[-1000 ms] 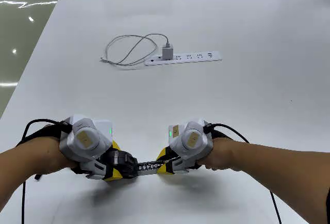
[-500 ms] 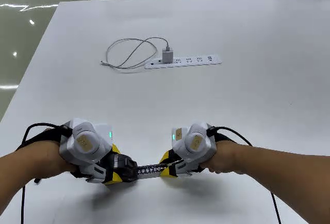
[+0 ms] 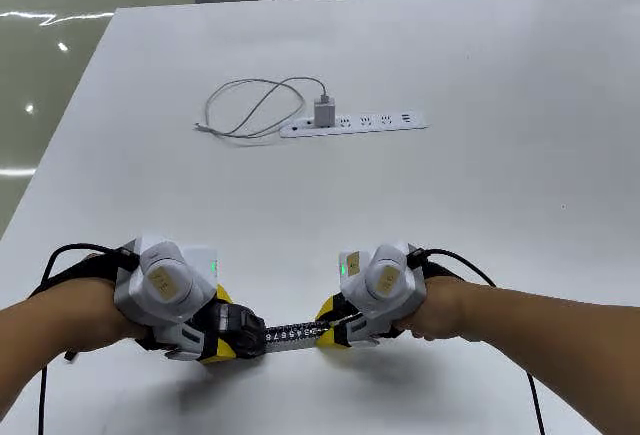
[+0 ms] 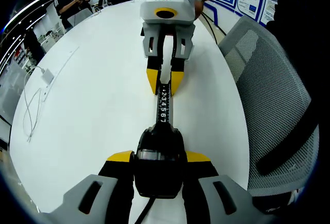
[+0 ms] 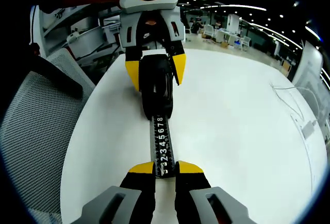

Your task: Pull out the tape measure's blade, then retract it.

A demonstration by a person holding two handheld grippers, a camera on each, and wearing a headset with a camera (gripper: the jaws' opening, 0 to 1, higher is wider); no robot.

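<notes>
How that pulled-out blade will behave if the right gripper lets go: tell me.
The blade runs straight across the gap, so it is probably stiff at this length. Thin and narrow, it likely snaps back toward the case if the right gripper releases it. The left gripper clamps the case, which should stay put.

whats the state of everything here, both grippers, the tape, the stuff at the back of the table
left gripper: jaws shut on the tape measure
right gripper: jaws shut on the blade's tip
tape measure: gripped, partly extended
blade: a short way out, straight between the grippers, numbers up
power strip: flat on the table
charger: plugged into the power strip
cable: loosely looped
</notes>
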